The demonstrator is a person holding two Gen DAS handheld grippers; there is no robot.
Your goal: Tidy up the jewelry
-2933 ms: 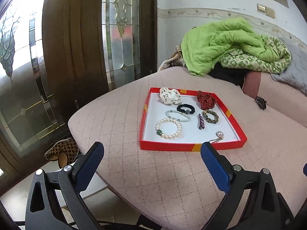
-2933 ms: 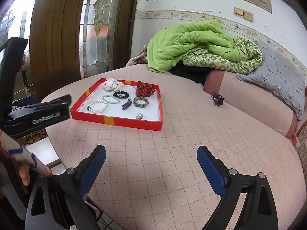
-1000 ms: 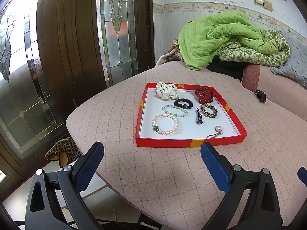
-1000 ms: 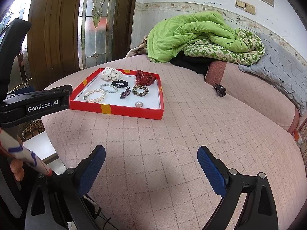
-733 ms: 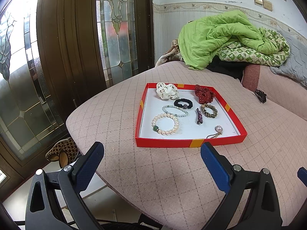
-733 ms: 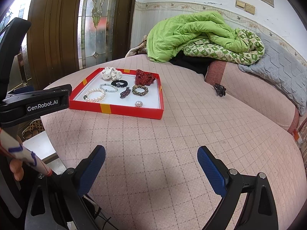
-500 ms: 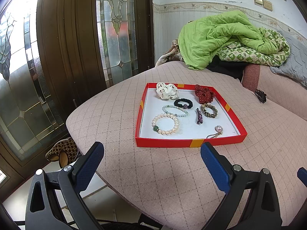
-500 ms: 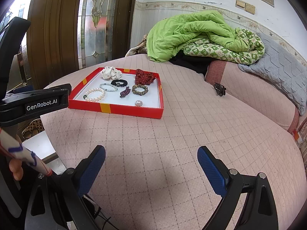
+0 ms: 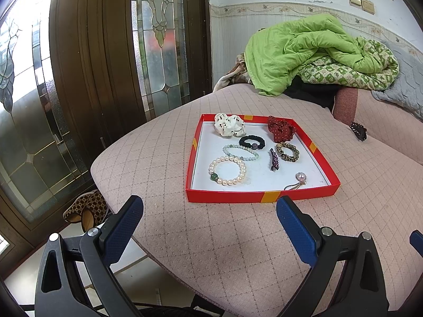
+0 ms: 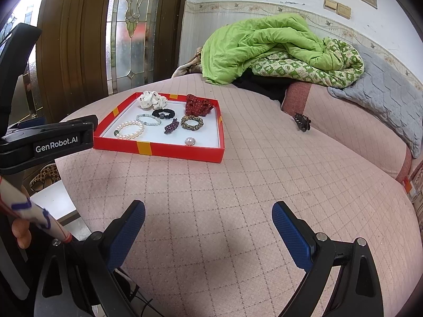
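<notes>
Both blue-padded grippers, left gripper (image 9: 208, 208) and right gripper (image 10: 208, 212), spread wide and holding nothing above the pink quilted bed (image 10: 238, 198), with the shallow red cardboard tray (image 9: 224, 196) of bracelets, scrunchies and a clip lying farther off, nearer the left gripper.

"GenRobot.AI" on left claw (image 10: 56, 140) (white lettering)

A pink quilted bed (image 10: 238, 185) carries a red tray (image 9: 227, 196) just ahead of the left gripper (image 9: 208, 212), a dark hair claw (image 10: 302, 121) lying apart to the tray's right, and a heap of green quilts (image 10: 267, 45) and a grey blanket (image 10: 380, 97) far beyond the right gripper (image 10: 208, 218).
</notes>
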